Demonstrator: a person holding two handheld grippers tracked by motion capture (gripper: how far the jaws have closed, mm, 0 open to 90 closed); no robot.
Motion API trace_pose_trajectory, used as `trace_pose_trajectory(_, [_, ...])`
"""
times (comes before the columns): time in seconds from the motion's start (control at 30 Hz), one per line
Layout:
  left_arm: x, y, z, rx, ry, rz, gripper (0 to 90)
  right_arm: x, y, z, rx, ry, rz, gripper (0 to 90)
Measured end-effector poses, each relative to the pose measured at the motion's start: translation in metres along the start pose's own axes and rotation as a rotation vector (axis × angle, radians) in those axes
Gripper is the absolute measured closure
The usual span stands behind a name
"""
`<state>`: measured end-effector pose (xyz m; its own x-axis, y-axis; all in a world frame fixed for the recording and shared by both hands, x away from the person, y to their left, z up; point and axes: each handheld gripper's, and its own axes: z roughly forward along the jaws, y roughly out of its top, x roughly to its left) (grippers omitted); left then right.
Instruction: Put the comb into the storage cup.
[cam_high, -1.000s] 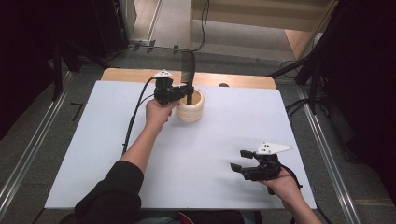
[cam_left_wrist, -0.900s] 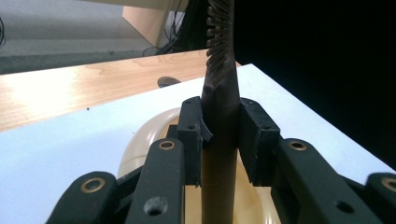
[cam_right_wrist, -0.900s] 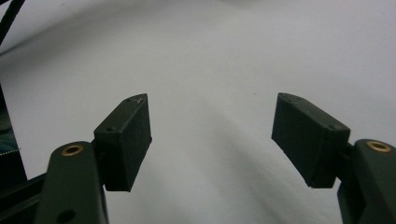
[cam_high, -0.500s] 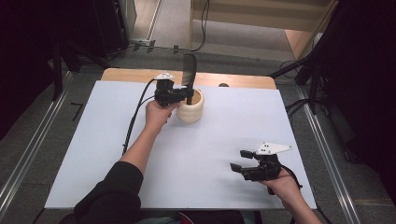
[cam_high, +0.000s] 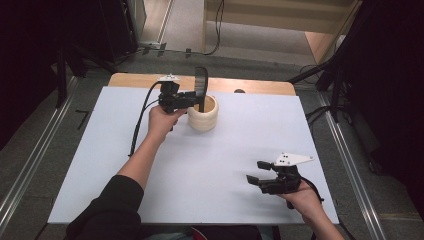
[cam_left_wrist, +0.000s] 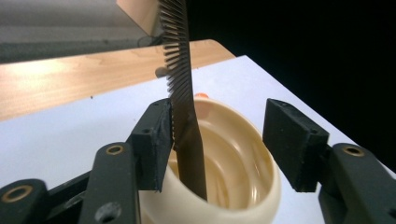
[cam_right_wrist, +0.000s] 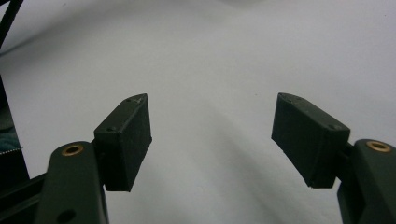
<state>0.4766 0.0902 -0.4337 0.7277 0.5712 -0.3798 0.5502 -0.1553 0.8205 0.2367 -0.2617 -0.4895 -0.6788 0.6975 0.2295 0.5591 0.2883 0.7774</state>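
Little has moved since the earlier frames: the left gripper holds the same place at the cream cup toward the far side of the white surface, and the black comb stands as upright in the cup as it did then. From the left gripper view the jaws stand apart around the comb; one pad touches its flat side, the other is well clear, so nothing is clamped. The comb's handle end sits inside the cup, leaning on the near rim, teeth rising above. I judge the step to be setting the comb into the cup, with the release done or nearly so; the next move calls for drawing the gripper straight back without nudging the comb, since a brush of that touching pad could tip it or shift the light cup. The right gripper rests low near the front right edge, jaws wide apart over bare surface, well away. A wooden table edge shows beyond the cup; nothing blocks the retreat
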Motion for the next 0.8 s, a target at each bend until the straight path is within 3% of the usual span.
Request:
trace_pose_trajectory(0.07, [0.001,-0.001,-0.003,0.012,-0.013,-0.006,41.0,0.000,0.000,0.000,0.003,0.003,0.002,26.5])
trace_pose_trajectory(0.47, [0.003,-0.009,-0.018,0.080,-0.002,-0.020,36.6,0.001,0.000,0.000,0.006,-0.003,0.003,26.5])
trace_pose_trajectory(0.8, [0.005,-0.019,-0.027,0.094,-0.026,-0.052,35.9,0.001,0.000,0.000,0.006,0.000,0.001,26.5])
